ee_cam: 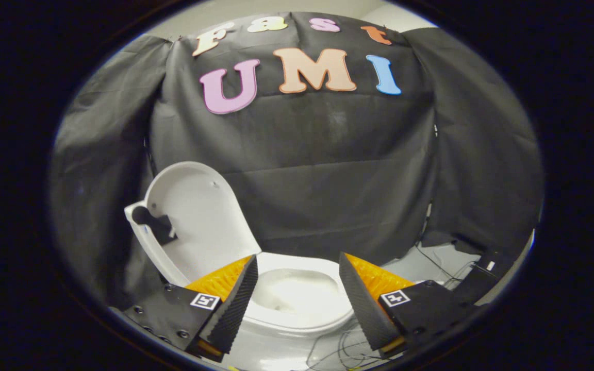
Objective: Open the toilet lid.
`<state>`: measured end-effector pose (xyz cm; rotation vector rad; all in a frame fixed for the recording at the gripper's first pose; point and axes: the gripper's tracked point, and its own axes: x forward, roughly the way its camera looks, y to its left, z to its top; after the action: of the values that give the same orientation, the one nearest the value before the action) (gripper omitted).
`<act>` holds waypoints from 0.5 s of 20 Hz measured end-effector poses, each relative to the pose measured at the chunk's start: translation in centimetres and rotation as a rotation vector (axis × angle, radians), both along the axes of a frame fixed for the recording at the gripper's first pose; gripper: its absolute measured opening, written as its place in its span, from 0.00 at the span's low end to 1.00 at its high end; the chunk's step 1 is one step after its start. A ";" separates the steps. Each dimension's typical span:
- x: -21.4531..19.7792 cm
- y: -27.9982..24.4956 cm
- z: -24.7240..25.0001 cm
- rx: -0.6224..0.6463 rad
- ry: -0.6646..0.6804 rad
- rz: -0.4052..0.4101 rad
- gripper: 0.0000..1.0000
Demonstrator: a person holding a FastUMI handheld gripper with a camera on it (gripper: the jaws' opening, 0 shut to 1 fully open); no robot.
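The booth is dim, the black cloth wall (pixel 328 170) soaking up light. The white toilet lid (pixel 194 216) and bowl (pixel 297 299) glare, nearly washed out. Straight lines bow hard toward the rim. The gripper (pixel 297 296), fingers spread and empty, looks slightly soft.

Toilet lid (pixel 194 216) upright, tongs (pixel 298 281) apart, empty

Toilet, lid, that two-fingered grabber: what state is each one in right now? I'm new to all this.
toilet lid: raised, standing upright behind the bowl, leaning toward the black cloth.
toilet bowl: uncovered, its white inside showing between the fingers and just beyond them.
gripper: open, fingers wide apart, holding nothing.
cables: lying loose on the floor beside the toilet.
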<state>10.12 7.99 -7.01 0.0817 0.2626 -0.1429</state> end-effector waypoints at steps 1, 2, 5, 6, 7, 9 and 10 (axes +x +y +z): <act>-0.3 -0.1 -1.0 -0.002 0.021 0.006 0.97; -0.7 -0.4 -1.6 -0.005 0.020 0.006 0.97; -0.3 0.7 -0.3 -0.014 -0.069 0.036 0.98; 0.2 1.0 0.2 -0.028 -0.073 0.055 0.98; 0.5 0.9 1.4 -0.063 -0.085 0.059 0.97; 0.3 -0.2 3.7 -0.119 -0.138 0.061 0.98; 0.4 -0.8 4.5 -0.117 -0.160 0.059 0.98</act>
<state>10.56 7.17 -2.51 -0.0308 0.0970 -0.0923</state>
